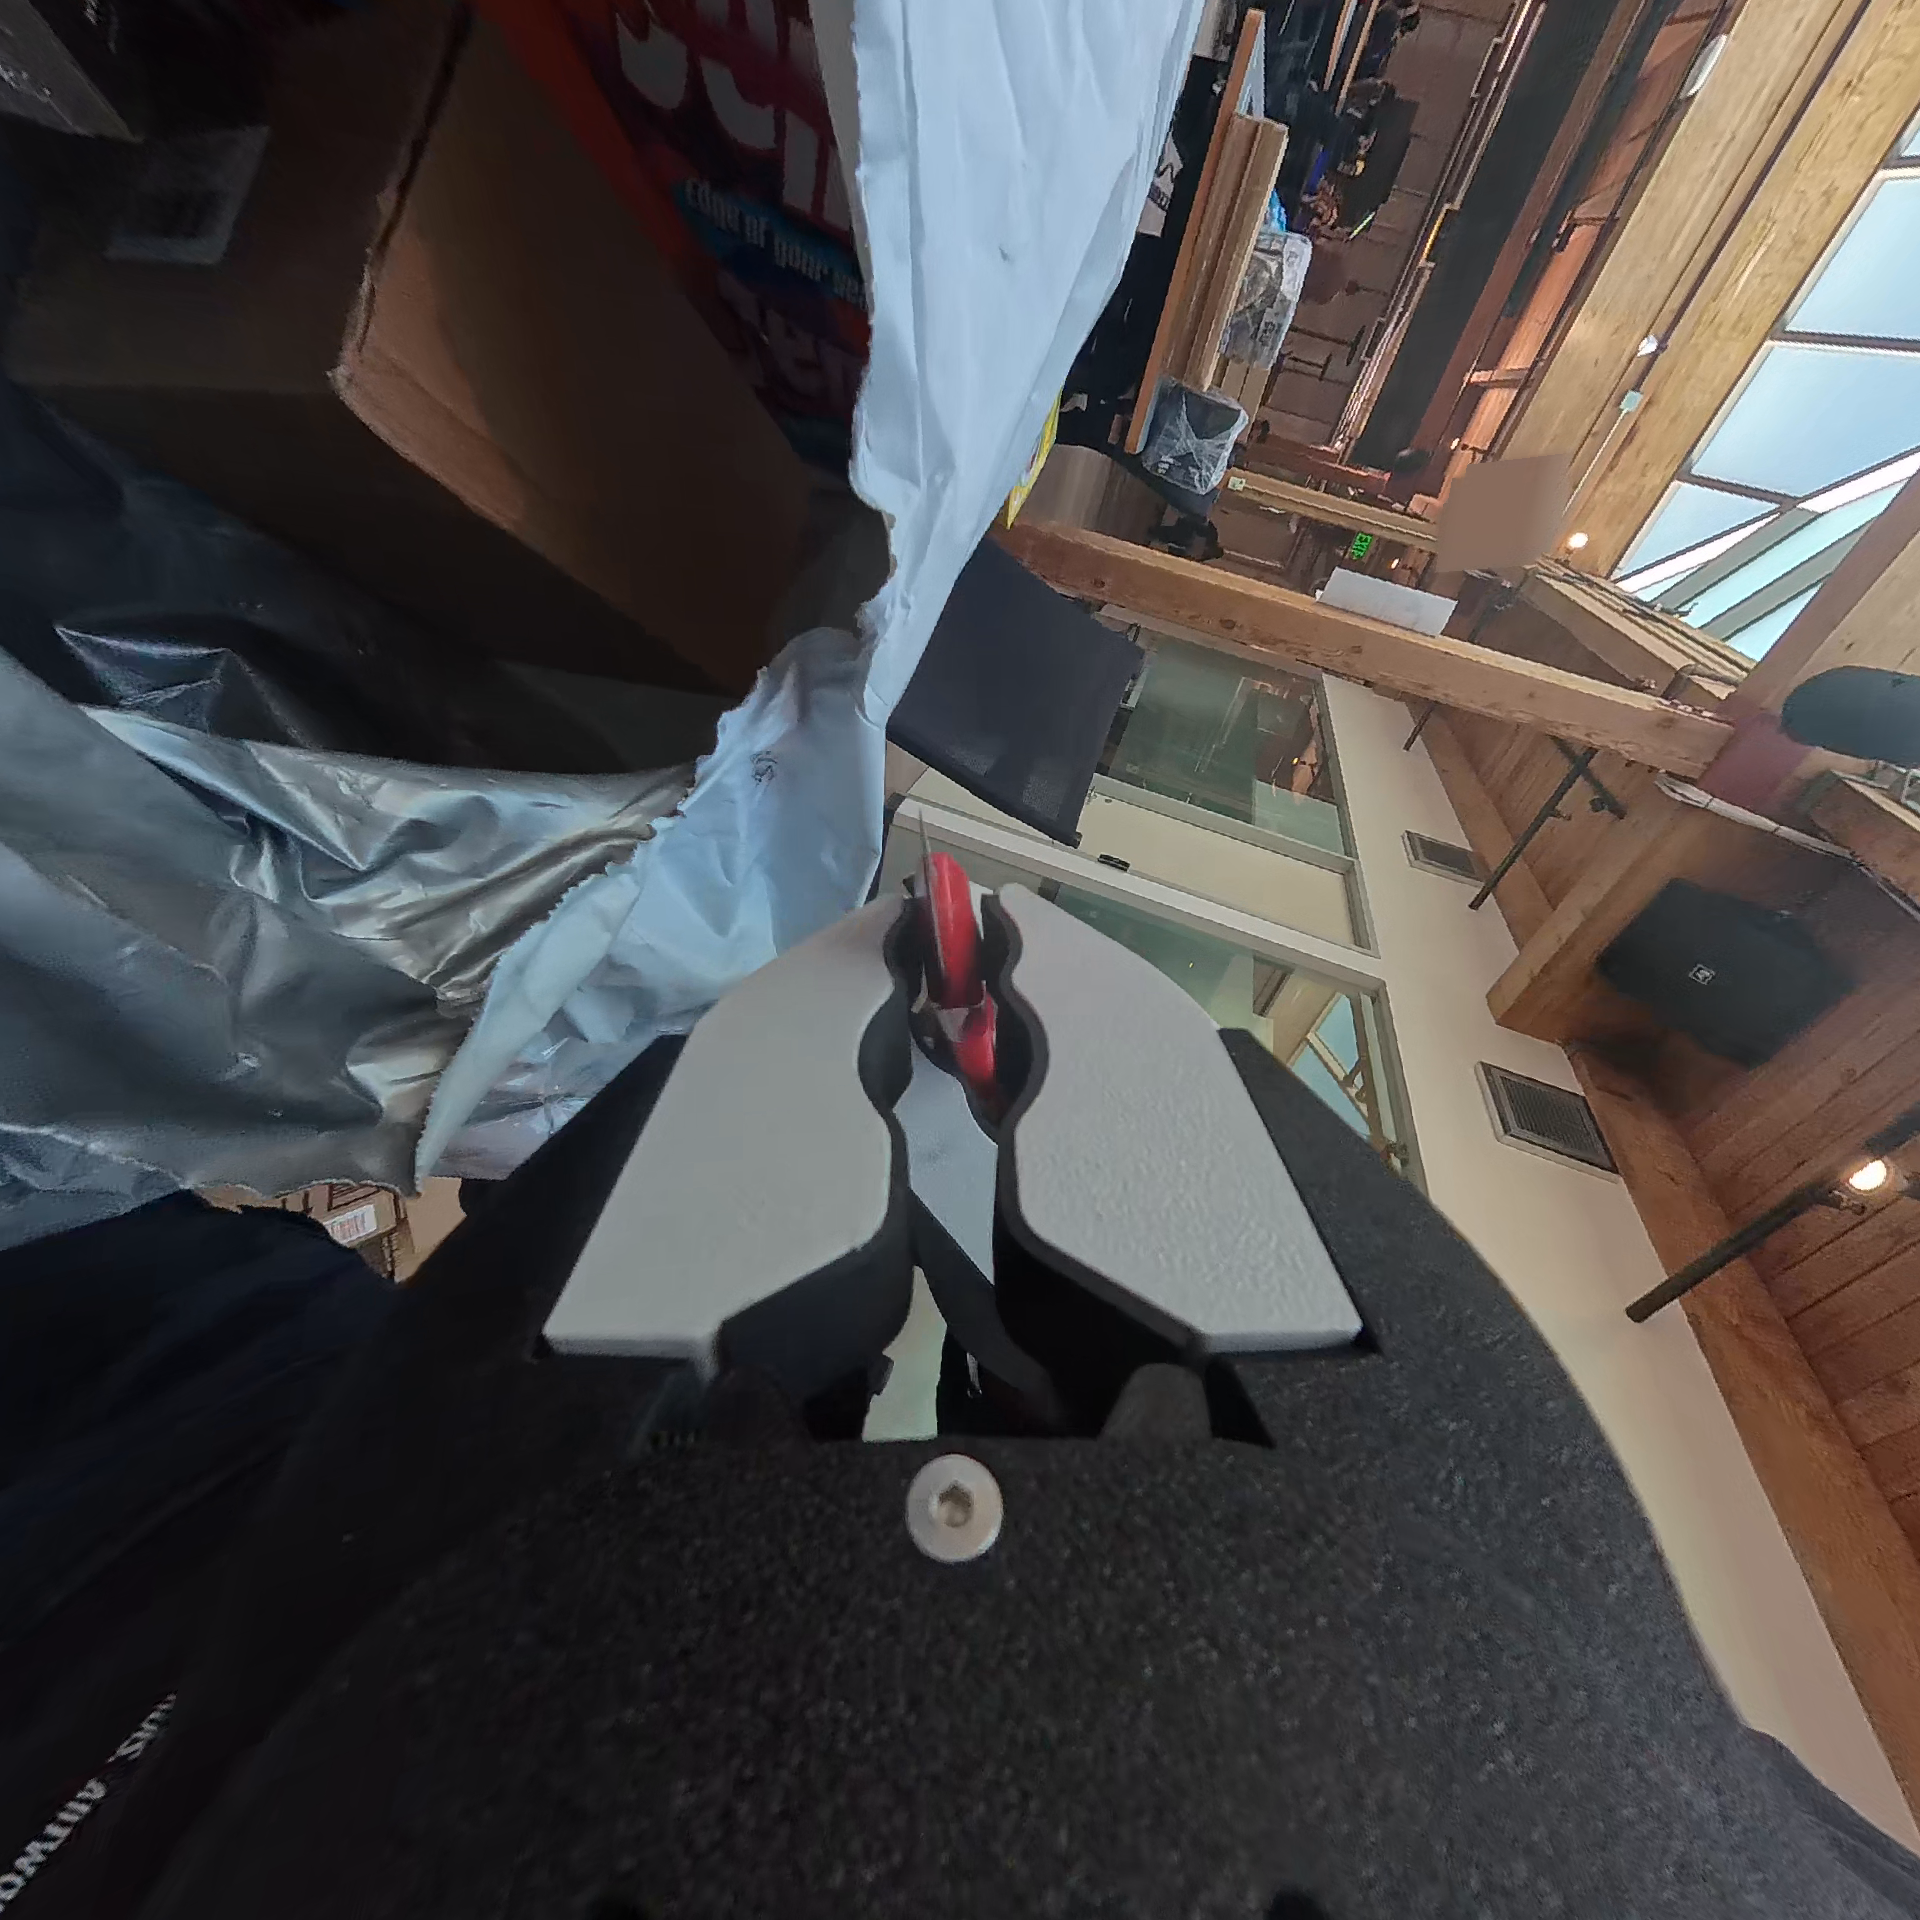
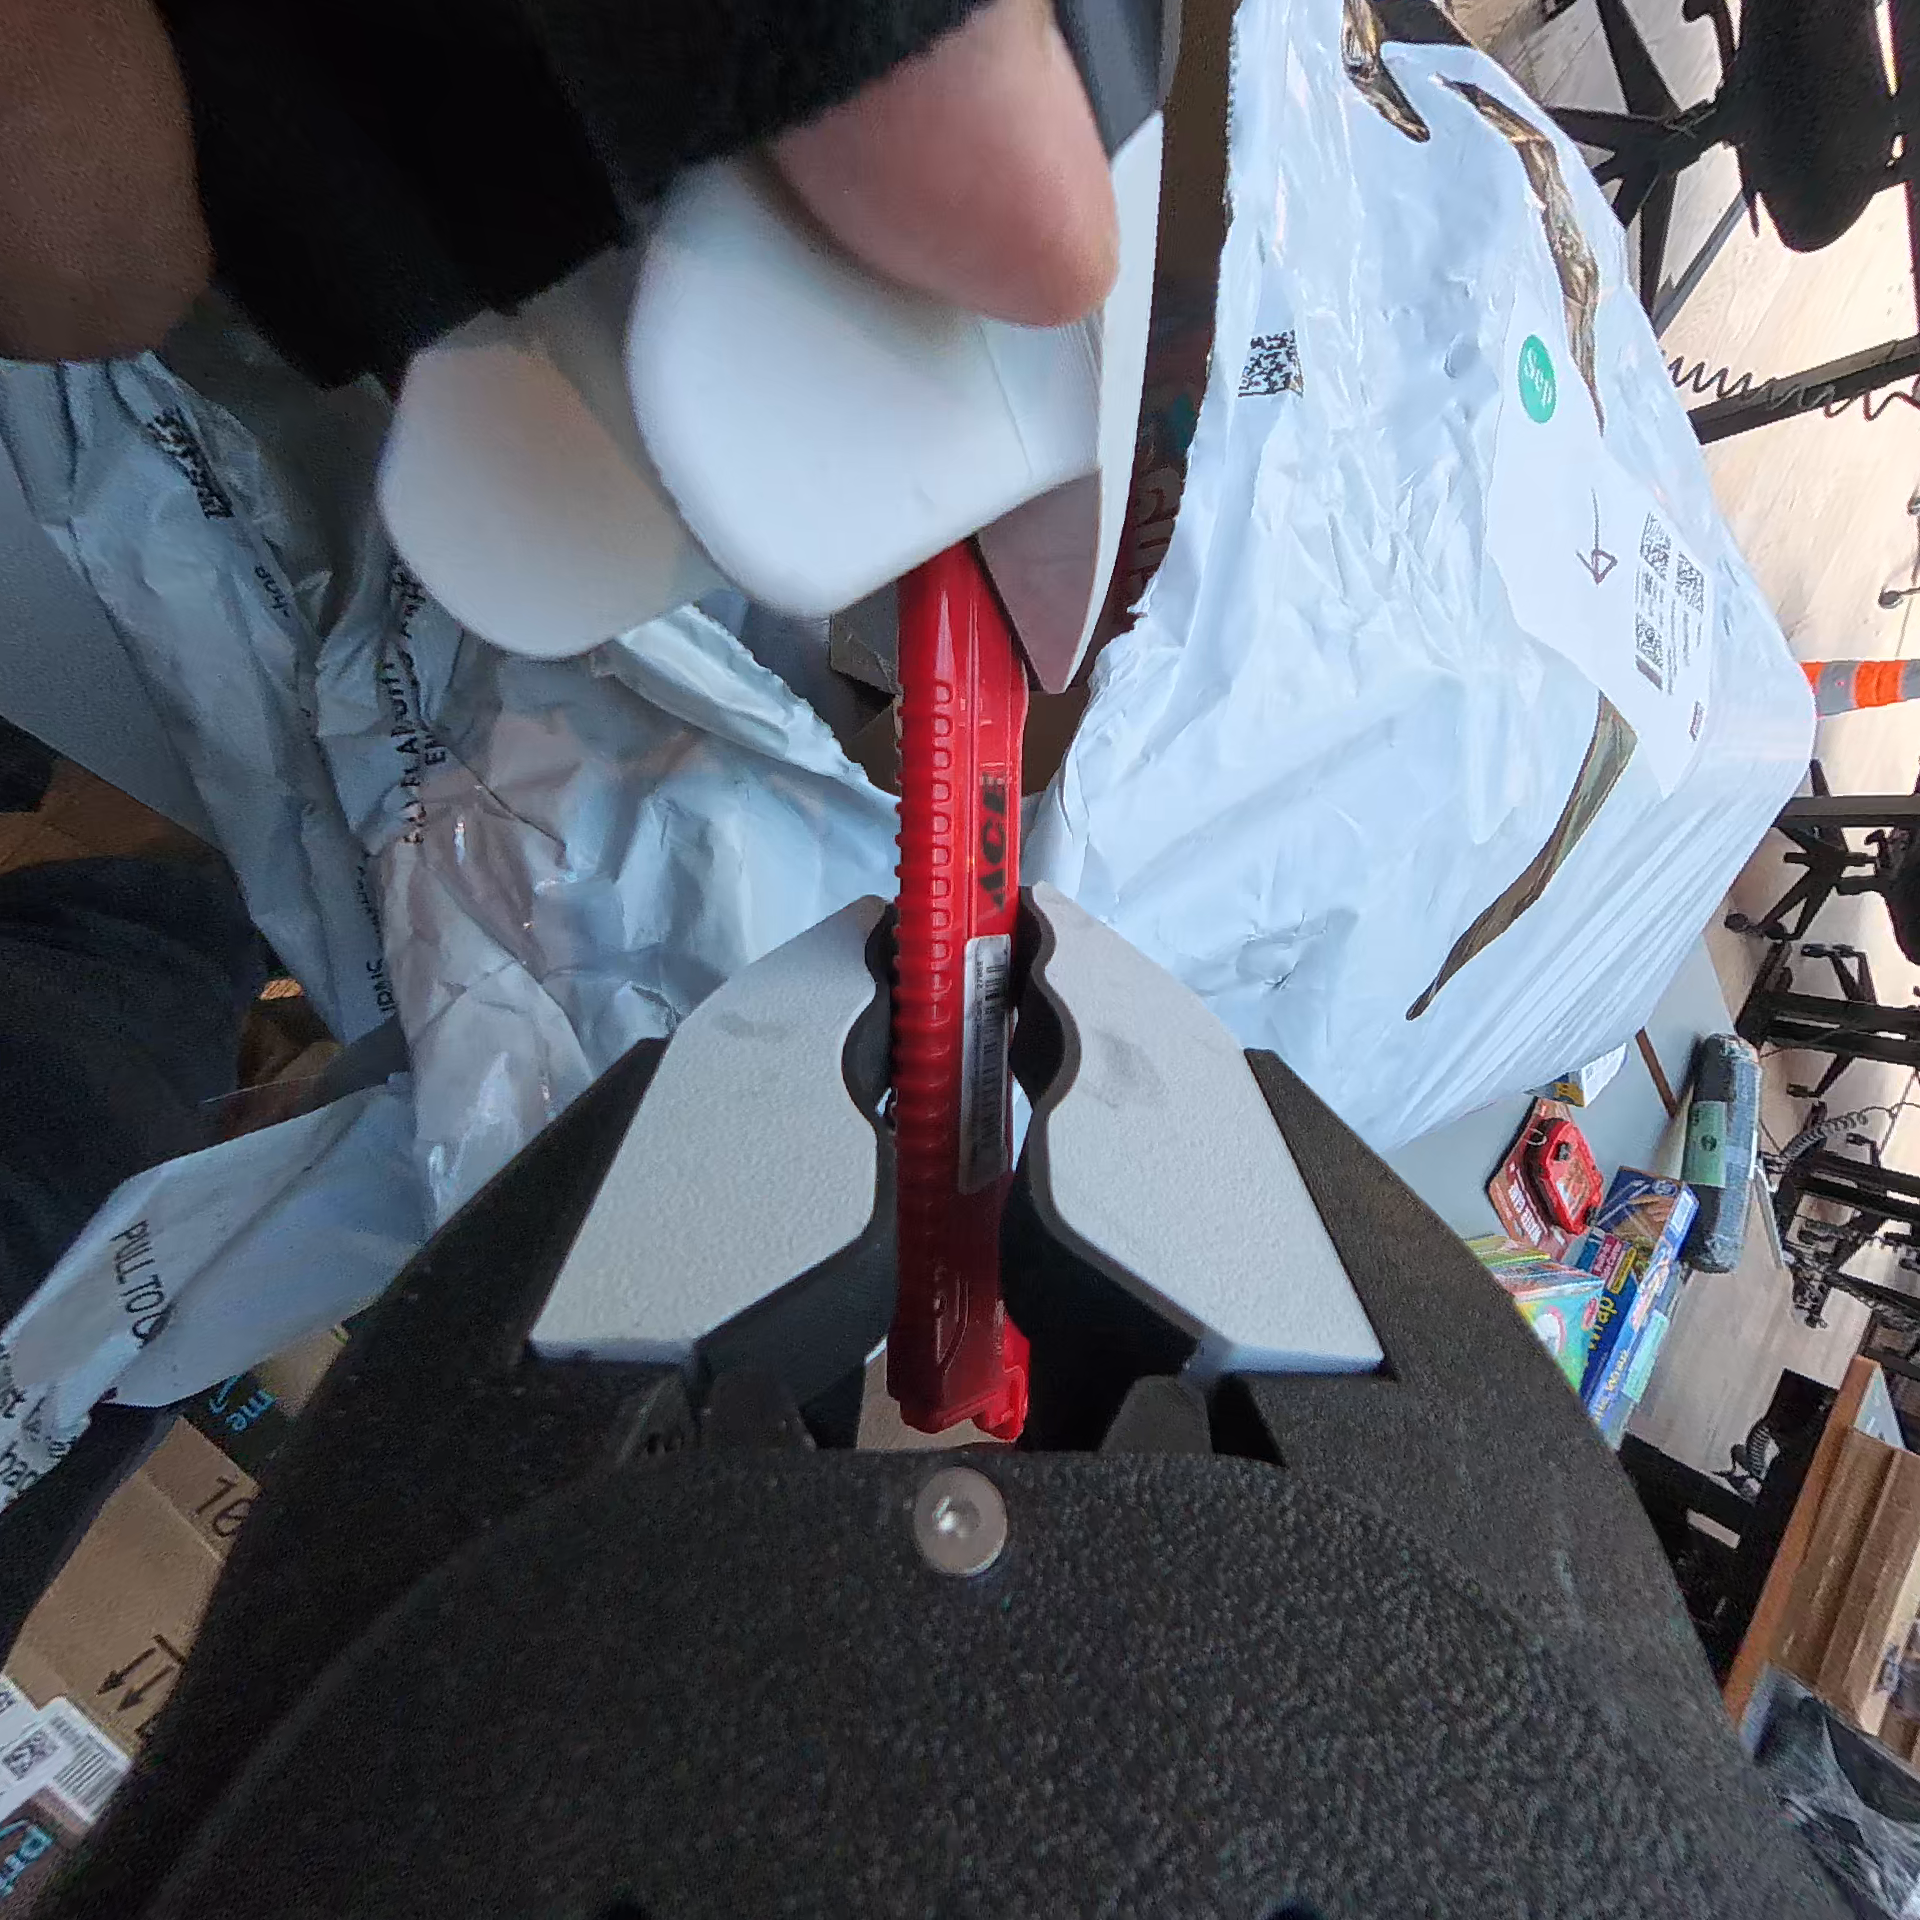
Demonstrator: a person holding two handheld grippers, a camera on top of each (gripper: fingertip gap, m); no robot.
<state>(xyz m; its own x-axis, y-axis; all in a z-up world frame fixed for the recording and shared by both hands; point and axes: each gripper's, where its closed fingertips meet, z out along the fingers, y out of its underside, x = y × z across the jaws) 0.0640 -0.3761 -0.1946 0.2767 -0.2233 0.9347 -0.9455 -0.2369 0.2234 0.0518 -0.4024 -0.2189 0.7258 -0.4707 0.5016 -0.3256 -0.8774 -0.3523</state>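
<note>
Left hand-held gripper (image 1: pixel 951 940) clamps red utility knife (image 1: pixel 958 956) — torn white mailer bag (image 1: pixel 935 312) just beside.

Tight squeeze around the red utility knife (image 2: pixel 961 966): the other gripper's white fingers (image 2: pixel 831 416) crowd right over its tip, torn grey mailer (image 2: pixel 499 831) bunched to its left, white poly bag (image 2: pixel 1403 675) pressed in on its right. Open room only beyond the bag, toward the floor.

- Ahead and right of the left gripper: heavy timber beams (image 1: pixel 1351 649), plank wall (image 1: pixel 1766 1247) and pale floor (image 1: pixel 1538 1299).
- Far right: tall windows (image 1: pixel 1829 416), daylight; small lamps (image 1: pixel 1867 1175) glowing.
- Right of the right gripper: light wood floor (image 2: pixel 1818 499) and black stands (image 2: pixel 1829 1039).
</note>
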